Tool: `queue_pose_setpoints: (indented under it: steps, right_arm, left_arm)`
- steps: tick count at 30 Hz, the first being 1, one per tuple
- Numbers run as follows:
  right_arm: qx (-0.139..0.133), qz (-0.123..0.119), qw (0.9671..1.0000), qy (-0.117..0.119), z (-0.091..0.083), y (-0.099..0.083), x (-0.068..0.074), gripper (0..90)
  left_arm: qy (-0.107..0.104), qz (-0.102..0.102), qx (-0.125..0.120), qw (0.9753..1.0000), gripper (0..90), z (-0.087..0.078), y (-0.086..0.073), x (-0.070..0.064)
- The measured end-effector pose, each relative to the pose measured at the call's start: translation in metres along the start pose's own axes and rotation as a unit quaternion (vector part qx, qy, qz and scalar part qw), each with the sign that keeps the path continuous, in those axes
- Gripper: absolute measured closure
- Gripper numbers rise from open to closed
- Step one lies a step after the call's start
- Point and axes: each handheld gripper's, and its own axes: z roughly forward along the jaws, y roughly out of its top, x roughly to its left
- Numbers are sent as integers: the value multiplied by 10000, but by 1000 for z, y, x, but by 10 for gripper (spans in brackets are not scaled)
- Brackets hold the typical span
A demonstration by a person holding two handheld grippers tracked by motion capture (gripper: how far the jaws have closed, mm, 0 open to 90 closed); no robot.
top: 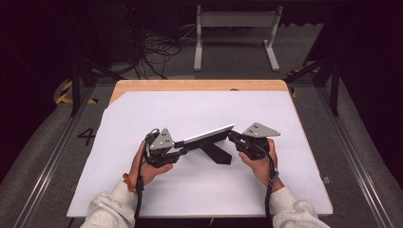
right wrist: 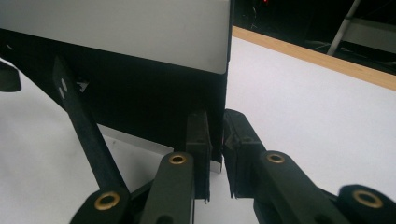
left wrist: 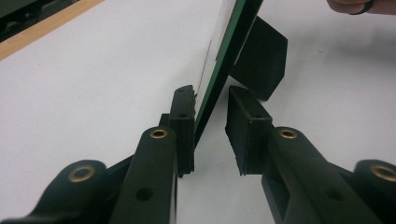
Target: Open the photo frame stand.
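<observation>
On the counter [top: 142, 199], centre: panel [top: 209, 135], long axis left-right, between both grippers.
Left gripper [left wrist: 210, 130]: jaws parted around panel's left edge.
Right gripper [right wrist: 217, 154]: jaws pinching right edge.

Frame [left wrist: 219, 51] top and far hand [left wrist: 359, 5] cut off by the edge
</observation>
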Motion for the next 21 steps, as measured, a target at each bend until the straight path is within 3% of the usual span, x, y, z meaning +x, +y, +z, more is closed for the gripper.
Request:
queue_pose_setpoints:
  steps: [10, 21]
  right_arm:
    - [77, -94, 9999, -8, 3, 1, 3, 782]
    - [19, -186, 9998, 17, -11, 2, 4, 896]
  left_arm:
    - [-15, 50, -66, 10000, 700, -5, -2, -5]
    - [48, 151, -195, 9997, 708, -15, -1, -8]
